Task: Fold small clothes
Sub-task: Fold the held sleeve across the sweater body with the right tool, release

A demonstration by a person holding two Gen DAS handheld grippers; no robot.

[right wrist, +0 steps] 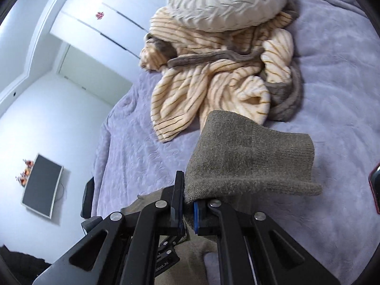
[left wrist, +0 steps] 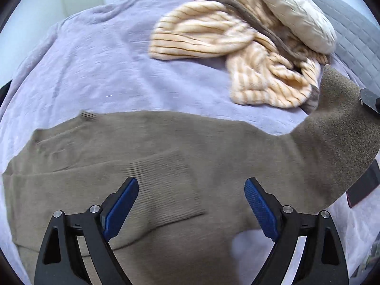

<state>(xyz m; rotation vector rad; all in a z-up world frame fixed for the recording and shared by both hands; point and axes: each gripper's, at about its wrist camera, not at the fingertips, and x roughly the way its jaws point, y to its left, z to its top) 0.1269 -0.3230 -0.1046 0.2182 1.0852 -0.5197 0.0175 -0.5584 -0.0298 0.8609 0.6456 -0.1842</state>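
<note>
1. Two grippers work one garment: a taupe knit sweater [left wrist: 166, 156] lies spread across the lavender bedspread [left wrist: 99, 66], filling the lower half of the left wrist view from about 8 o'clock to 3 o'clock.
2. The left gripper [left wrist: 191, 204] hangs over the sweater's body with its jaws spread wide, gripping nothing; a ribbed cuff [left wrist: 166, 190] lies folded in just below it.
3. The right gripper [right wrist: 188, 210] is clenched on a sleeve end [right wrist: 249, 156] of the sweater, which stands up off the bed toward 12 o'clock in the right wrist view; in the left view the same sleeve rises at 3 o'clock.
4. A striped cream fleece garment [right wrist: 209, 78] sits crumpled at 12 o'clock, partly under a pale cushion [right wrist: 228, 2]; both are apart from the sweater's body.
5. The step in hand looks like folding the second sleeve inward across the body.
6. Next, the right gripper probably needs to carry the sleeve over the torso toward 9 o'clock and lay it flat before letting go, while the left one could pin or smooth the body so that the knit does not drag.
</note>
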